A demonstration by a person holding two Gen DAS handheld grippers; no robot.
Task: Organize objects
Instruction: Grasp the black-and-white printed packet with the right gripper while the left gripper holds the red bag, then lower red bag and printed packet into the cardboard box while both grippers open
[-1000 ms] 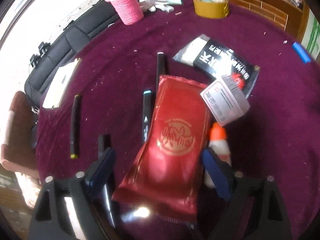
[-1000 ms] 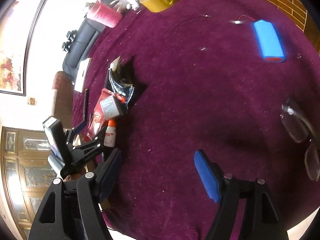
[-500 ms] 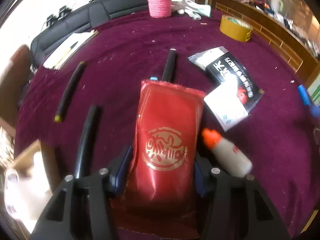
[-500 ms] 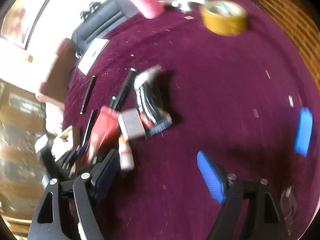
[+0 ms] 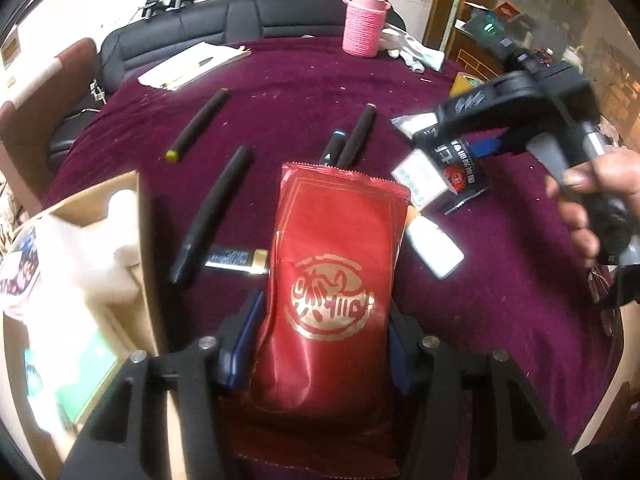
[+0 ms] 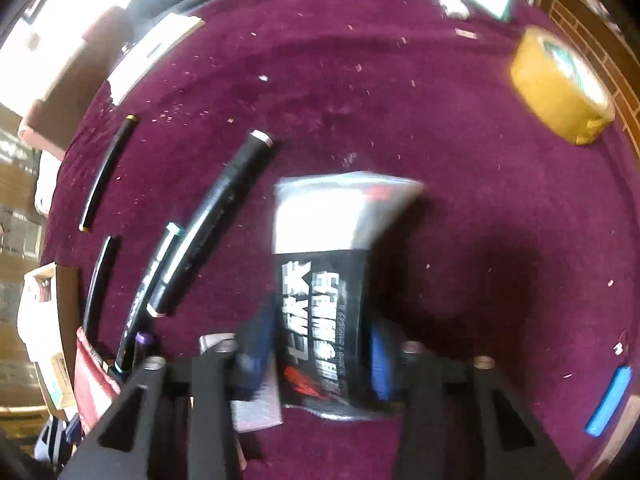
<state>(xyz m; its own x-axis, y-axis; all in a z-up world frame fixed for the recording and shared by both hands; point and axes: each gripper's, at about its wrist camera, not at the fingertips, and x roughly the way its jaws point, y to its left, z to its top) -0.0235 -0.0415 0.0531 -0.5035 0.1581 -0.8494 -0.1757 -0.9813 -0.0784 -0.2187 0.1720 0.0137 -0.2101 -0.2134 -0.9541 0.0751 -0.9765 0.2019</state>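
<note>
My left gripper [image 5: 320, 344] is shut on a red foil packet [image 5: 332, 280] with a gold emblem and holds it just above the purple cloth. My right gripper [image 6: 320, 352] is shut around a black and white packet [image 6: 324, 296] with white lettering; the same packet [image 5: 452, 156] shows in the left wrist view with the right gripper [image 5: 488, 146] over it at the right. Several dark markers [image 5: 212, 212] lie left of the red packet. A white glue bottle [image 5: 434, 246] lies to its right.
An open cardboard box [image 5: 100, 248] with white contents stands at the left edge. A battery [image 5: 240, 260] lies beside the markers. A pink woven cup [image 5: 364, 26], papers [image 5: 192, 66], a yellow tape roll [image 6: 560, 88] and a blue bar [image 6: 608, 400] lie further out.
My left gripper has closed on the red packet and drawn it back towards the box. My right gripper has swung over to the black and white packet and closed around it.
</note>
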